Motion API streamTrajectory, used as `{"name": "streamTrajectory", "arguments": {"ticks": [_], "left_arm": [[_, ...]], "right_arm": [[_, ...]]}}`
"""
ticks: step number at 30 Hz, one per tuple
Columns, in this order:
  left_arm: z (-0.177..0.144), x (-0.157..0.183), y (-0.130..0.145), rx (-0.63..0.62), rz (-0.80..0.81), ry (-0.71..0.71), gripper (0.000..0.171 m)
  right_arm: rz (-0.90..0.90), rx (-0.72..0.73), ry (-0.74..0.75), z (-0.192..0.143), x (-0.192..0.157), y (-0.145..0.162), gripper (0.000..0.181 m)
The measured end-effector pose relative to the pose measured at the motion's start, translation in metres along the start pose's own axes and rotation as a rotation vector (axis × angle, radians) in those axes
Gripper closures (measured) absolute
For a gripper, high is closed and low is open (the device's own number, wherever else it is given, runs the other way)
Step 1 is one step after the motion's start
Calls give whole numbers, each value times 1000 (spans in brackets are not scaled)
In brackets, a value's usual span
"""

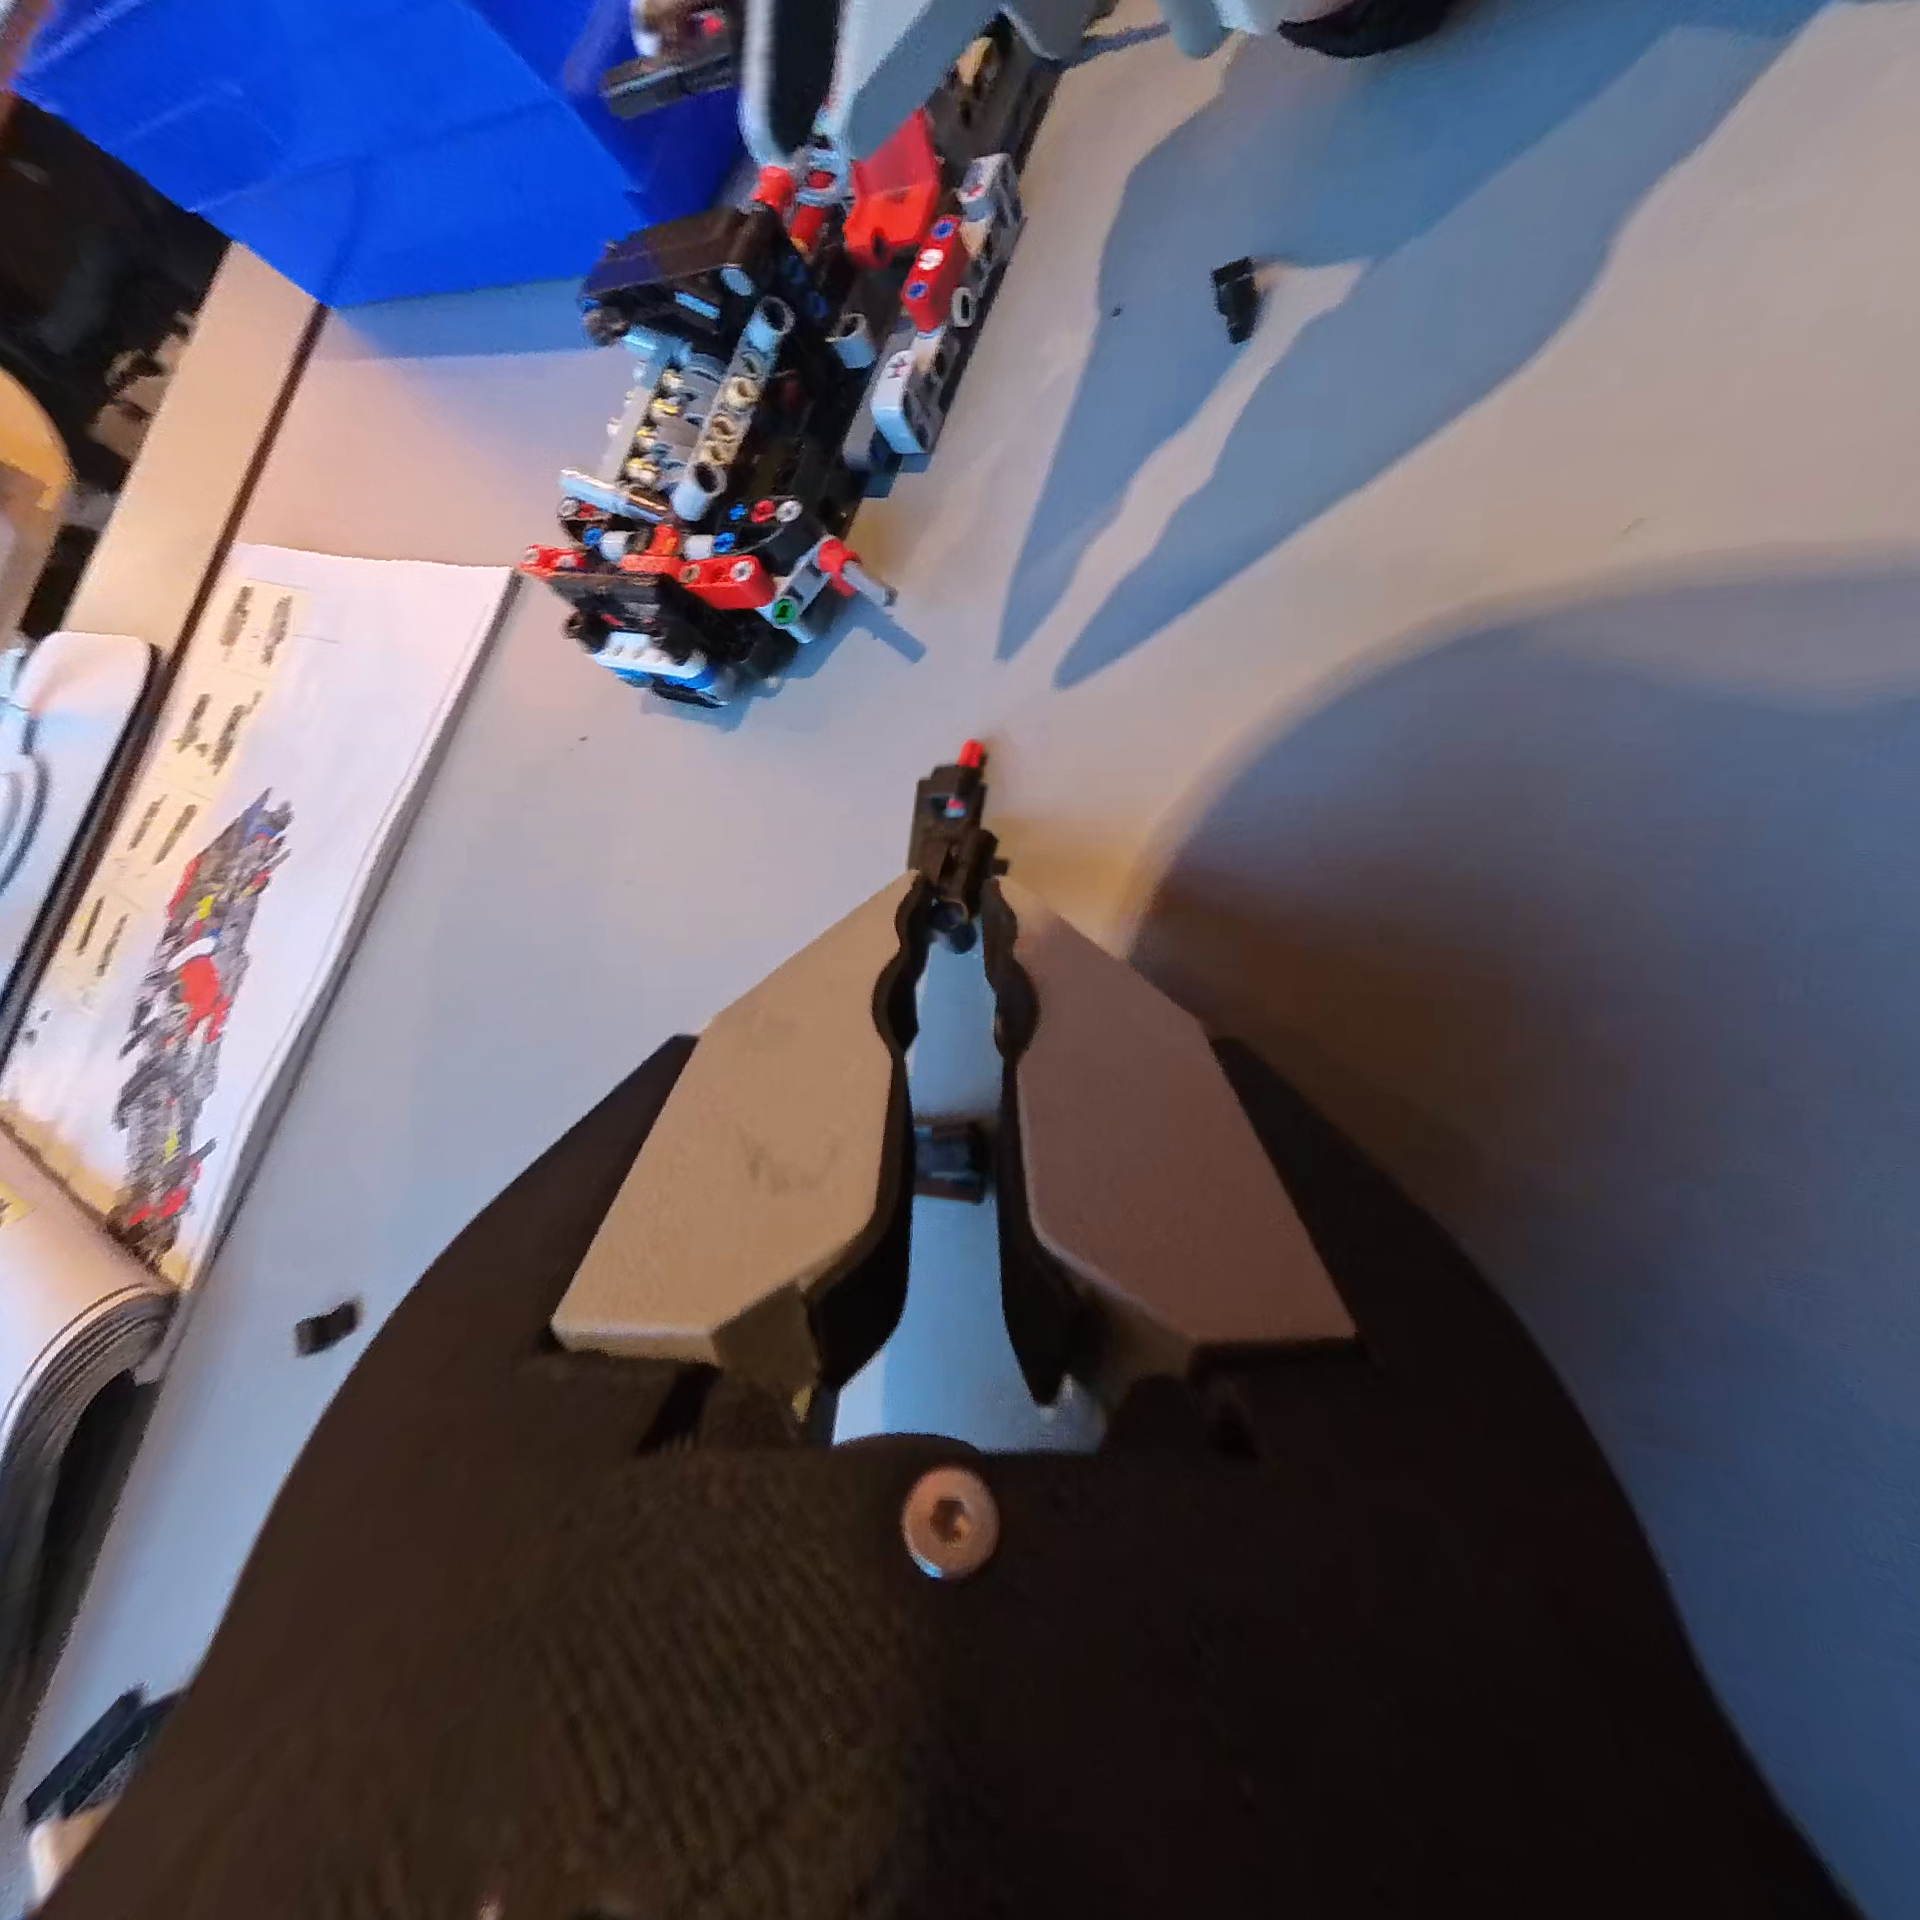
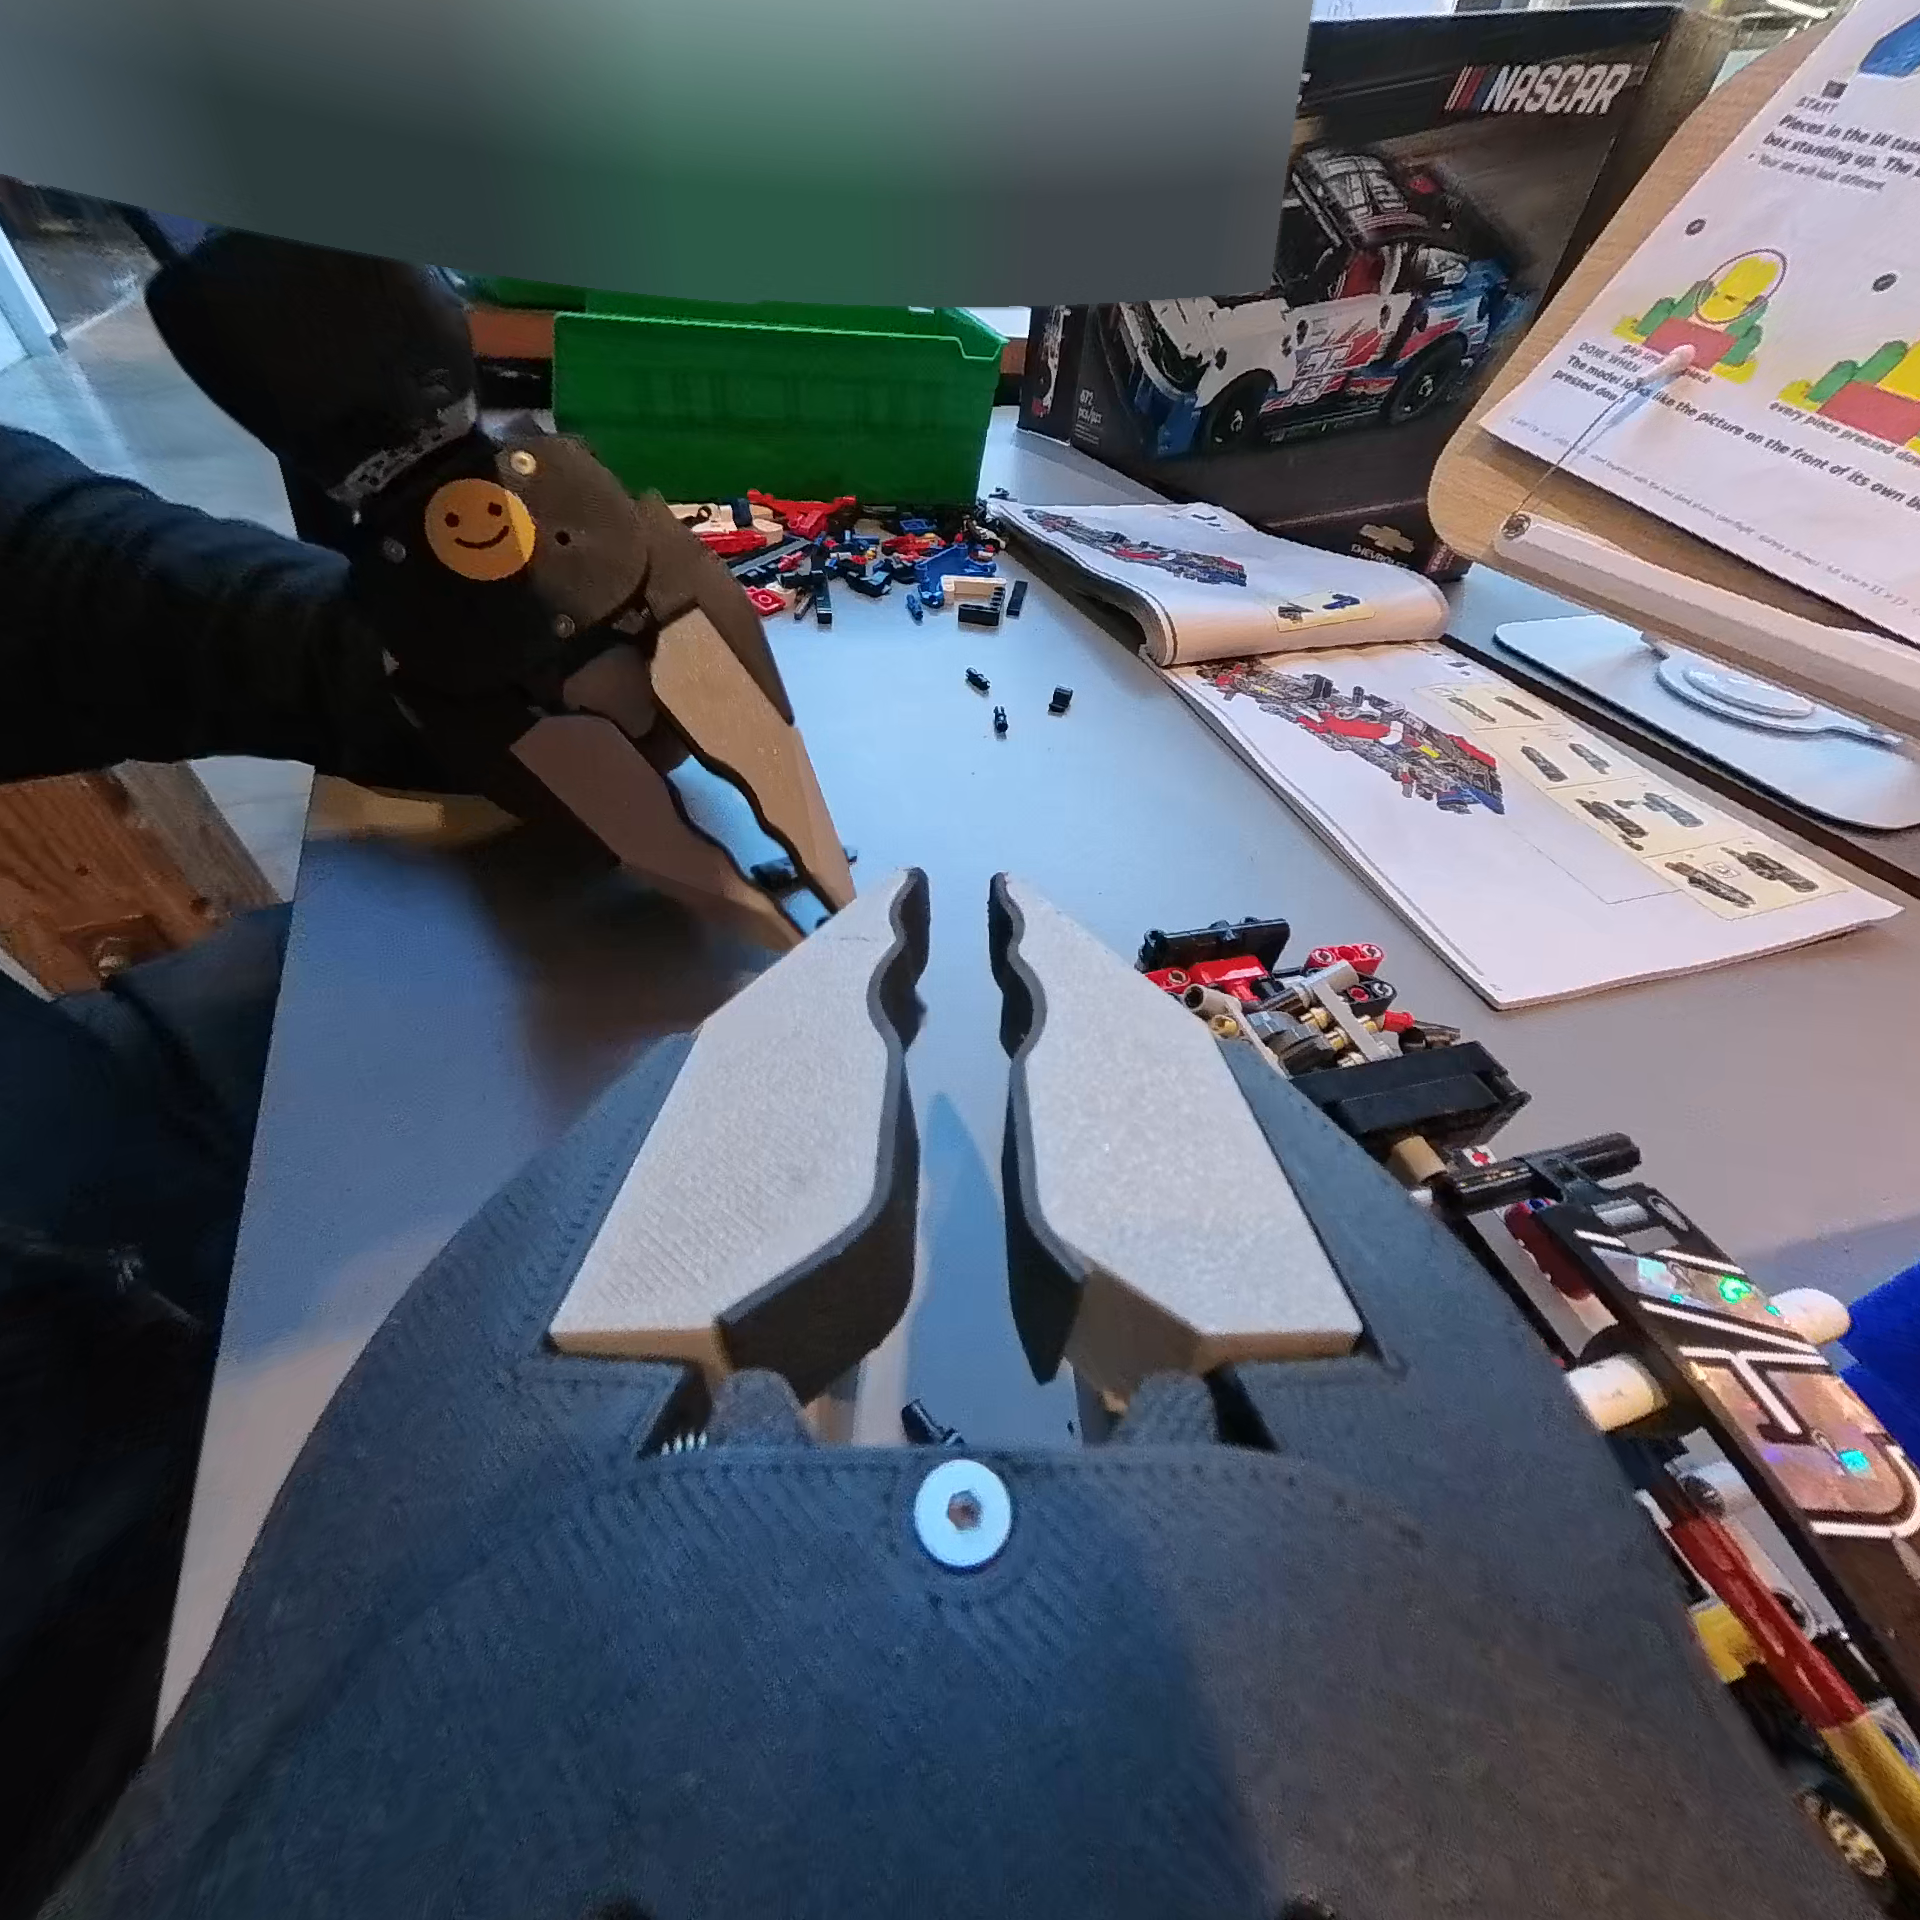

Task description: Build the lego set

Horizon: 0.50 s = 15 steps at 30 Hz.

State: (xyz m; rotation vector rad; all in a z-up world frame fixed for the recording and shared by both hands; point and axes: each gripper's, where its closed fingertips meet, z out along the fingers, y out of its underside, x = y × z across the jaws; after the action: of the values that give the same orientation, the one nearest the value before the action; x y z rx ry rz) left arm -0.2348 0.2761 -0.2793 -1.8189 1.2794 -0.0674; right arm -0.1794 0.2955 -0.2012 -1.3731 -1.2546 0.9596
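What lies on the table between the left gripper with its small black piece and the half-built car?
Only bare table, seen in the left wrist view, separates the left gripper, shut on the small black piece, from the half-built car.

Left gripper (image 1: 954, 902): matt black printed plastic body with ribbed layer lines; smooth grey finger plates; bright metal hex screw (image 1: 950, 1522).
Right gripper (image 2: 958, 896): same ribbed matt plastic, finely grained grey fingers (image 2: 790, 1101).
Car chassis (image 1: 764, 416): glossy hard plastic, black, red and grey.
Table (image 1: 1455, 727): smooth matt grey top.
Instruction booklet (image 2: 1496, 800): white printed paper.
Green bin (image 2: 769, 400): smooth plastic.
Set box (image 2: 1351, 312): glossy printed card.
Sleeve (image 2: 125, 623): dark cloth.
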Motion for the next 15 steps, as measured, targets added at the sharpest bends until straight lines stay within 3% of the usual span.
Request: {"name": "streamTrajectory", "arguments": {"ticks": [6,15], "left_arm": [[-13,-26,2,69,-87,-61,167],[-21,-54,33,-5,-13,-126,168]], "right_arm": [[12,8,-1,0,2,-1,174],[23,17,-13,0,2,-2,175]]}}
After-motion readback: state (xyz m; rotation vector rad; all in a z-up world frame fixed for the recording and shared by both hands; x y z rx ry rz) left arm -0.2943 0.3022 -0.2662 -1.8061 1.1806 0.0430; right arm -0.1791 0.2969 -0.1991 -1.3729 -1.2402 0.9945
